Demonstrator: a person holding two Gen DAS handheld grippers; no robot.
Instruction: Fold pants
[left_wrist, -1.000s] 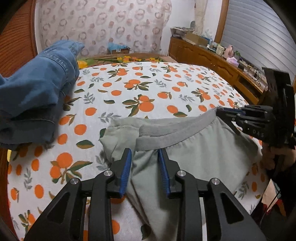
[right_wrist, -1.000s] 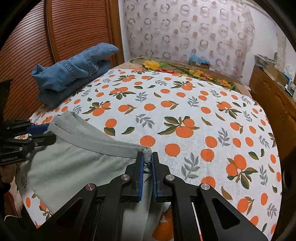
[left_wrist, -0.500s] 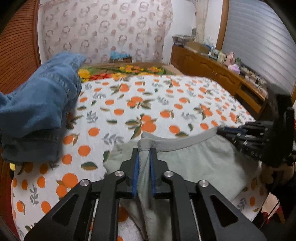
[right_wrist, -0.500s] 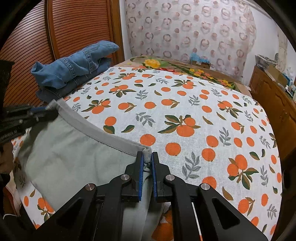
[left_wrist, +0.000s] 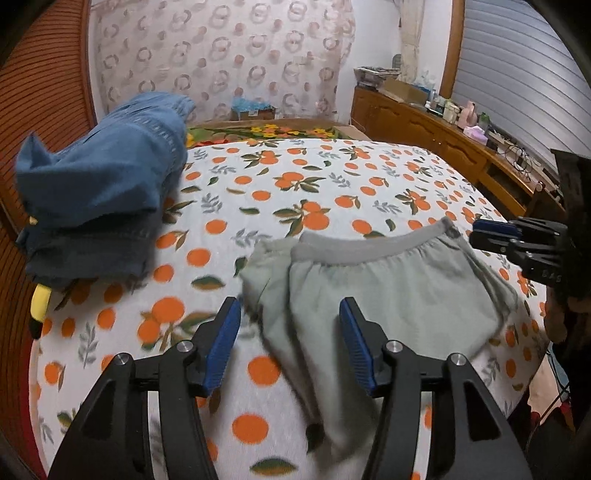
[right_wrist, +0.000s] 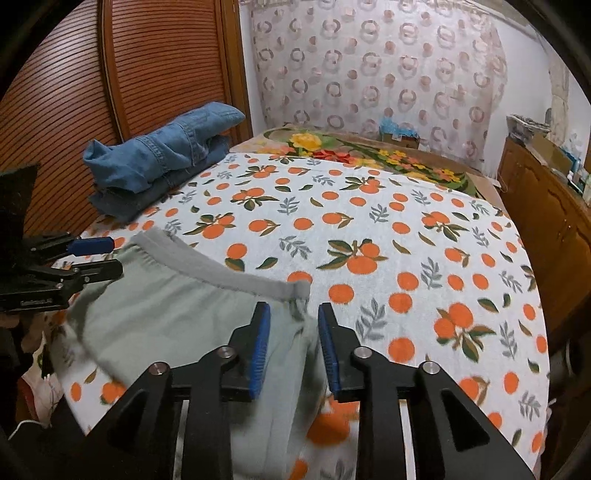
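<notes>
On bed w/ orange-print sheet (right_wrist: 369, 206) we see grey pants (left_wrist: 388, 284) lying flat at near edge; left gripper (left_wrist: 290, 343) & right gripper (right_wrist: 293, 343) fingers spread, gripping nothing. Folded jeans (right_wrist: 159, 158) by slatted wood panel (right_wrist: 74, 110); wood dresser (left_wrist: 443, 147) along right wall.

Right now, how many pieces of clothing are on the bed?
2 clearly: grey-green pants at the near edge, blue denim folded at the far left. A darker layer beneath the denim may be another.

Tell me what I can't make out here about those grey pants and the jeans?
- Grey pants: both views cut the legs off at the bed's near edge, behind the open left gripper and open right gripper, so their length is unknown; near cloth blurred.
- Jeans: piled, so the count is unclear.
- Yellow thing under them, left view: mostly covered.
</notes>
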